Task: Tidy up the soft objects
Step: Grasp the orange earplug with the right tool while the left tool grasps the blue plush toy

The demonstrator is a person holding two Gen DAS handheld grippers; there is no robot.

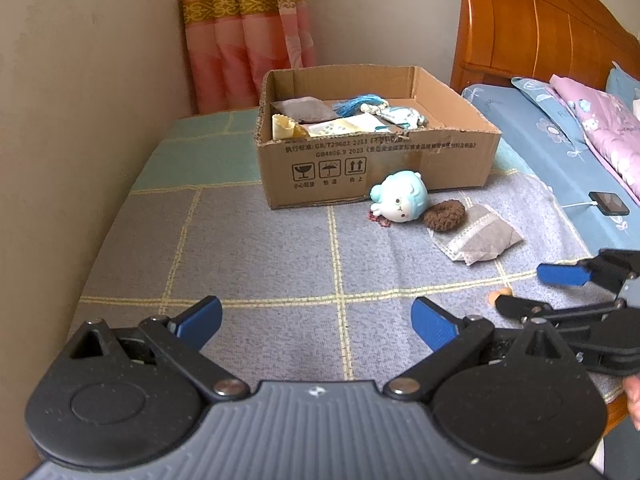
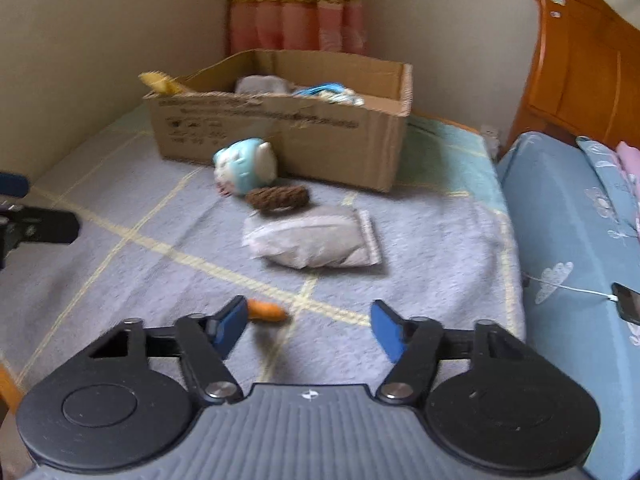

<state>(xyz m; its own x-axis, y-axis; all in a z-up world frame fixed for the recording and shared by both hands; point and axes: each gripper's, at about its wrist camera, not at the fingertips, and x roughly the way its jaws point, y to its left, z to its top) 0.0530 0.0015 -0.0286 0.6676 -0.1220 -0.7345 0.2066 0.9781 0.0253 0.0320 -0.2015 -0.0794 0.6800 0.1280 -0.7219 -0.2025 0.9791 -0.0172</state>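
Ahead of the left gripper [image 1: 316, 320], spread wide and empty, the cardboard box [image 1: 372, 160] shows its sachets, whereas the right wrist view alone shows a small orange item [image 2: 267, 311] touching the inner left finger of the right gripper [image 2: 306, 328], also spread, holding nothing.

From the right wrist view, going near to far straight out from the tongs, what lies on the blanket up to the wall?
Small orange piece → grey sachet pillow → brown scrunchie → blue-and-white plush toy → cardboard box → curtain.
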